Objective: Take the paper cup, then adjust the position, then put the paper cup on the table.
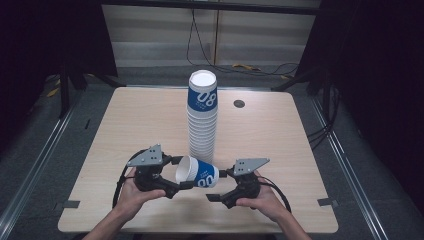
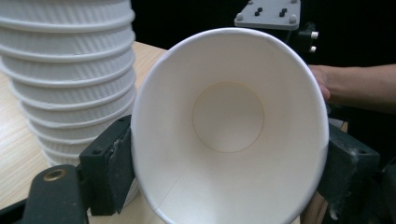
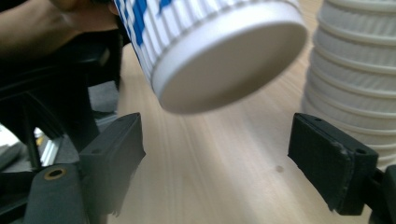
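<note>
One cup (image 1: 197,173) is off the stack (image 1: 202,120), clamped sideways in the left tongs (image 1: 179,175); the right tongs (image 1: 220,186) gape empty, with placing it left.

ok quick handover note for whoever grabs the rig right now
Left tool: shut on the single cup, jaws on its sides near the rim, cup lying sideways above the table, mouth towards the left tool.
Right tool: open, jaws spread below the cup's base, not gripping.
Cup stack: upright mid-table, just behind the held cup.
Done: one cup is in hand, apart from the stack.
Left: probably pass it to the right tool or set it down.
</note>
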A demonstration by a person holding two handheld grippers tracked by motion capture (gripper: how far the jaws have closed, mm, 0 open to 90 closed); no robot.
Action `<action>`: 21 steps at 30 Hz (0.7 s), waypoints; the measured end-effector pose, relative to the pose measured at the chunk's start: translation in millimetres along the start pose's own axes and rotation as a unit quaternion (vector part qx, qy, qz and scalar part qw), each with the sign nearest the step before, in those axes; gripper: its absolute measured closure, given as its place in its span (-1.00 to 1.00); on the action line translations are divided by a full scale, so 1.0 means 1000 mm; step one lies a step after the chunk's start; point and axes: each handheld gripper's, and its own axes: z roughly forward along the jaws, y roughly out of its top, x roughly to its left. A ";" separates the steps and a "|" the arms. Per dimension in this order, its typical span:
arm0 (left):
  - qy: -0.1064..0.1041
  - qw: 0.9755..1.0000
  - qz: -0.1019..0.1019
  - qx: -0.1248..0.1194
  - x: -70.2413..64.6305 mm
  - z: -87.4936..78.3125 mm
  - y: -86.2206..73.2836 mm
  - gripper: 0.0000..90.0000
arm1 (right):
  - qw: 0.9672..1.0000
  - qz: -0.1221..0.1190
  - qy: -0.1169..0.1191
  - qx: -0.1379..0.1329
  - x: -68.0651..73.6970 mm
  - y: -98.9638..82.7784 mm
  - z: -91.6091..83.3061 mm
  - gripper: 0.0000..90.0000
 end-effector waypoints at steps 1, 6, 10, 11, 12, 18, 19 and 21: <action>0.002 1.000 0.000 0.001 0.001 -0.001 -0.001 -0.59 | 1.000 0.003 -0.001 0.000 -0.001 0.000 -0.001 -0.60; 0.008 1.000 -0.002 0.017 0.003 -0.006 -0.001 -0.59 | 1.000 0.001 -0.019 0.014 -0.004 -0.002 -0.001 -0.61; 0.023 1.000 -0.004 0.020 0.005 -0.013 -0.001 -0.60 | 0.999 -0.008 -0.028 0.031 -0.003 -0.003 -0.003 -0.60; 0.026 0.999 -0.004 0.020 0.006 -0.015 -0.002 -0.60 | 0.999 -0.005 -0.028 0.034 -0.004 -0.004 -0.004 -0.60; 0.029 0.999 -0.005 0.019 0.007 -0.017 -0.002 -0.60 | 0.999 -0.005 -0.029 0.036 -0.003 -0.005 -0.005 -0.60; 0.056 0.998 -0.008 0.035 0.015 -0.028 -0.005 -0.60 | 0.998 -0.008 -0.060 0.032 -0.006 -0.004 -0.014 -0.64; 0.060 0.997 -0.007 0.037 0.016 -0.030 -0.005 -0.60 | 0.997 -0.006 -0.064 0.030 -0.008 -0.004 -0.016 -0.64; 0.067 0.997 -0.006 0.047 0.019 -0.034 -0.005 -0.60 | 0.997 0.002 -0.071 0.030 -0.011 -0.004 -0.019 -0.64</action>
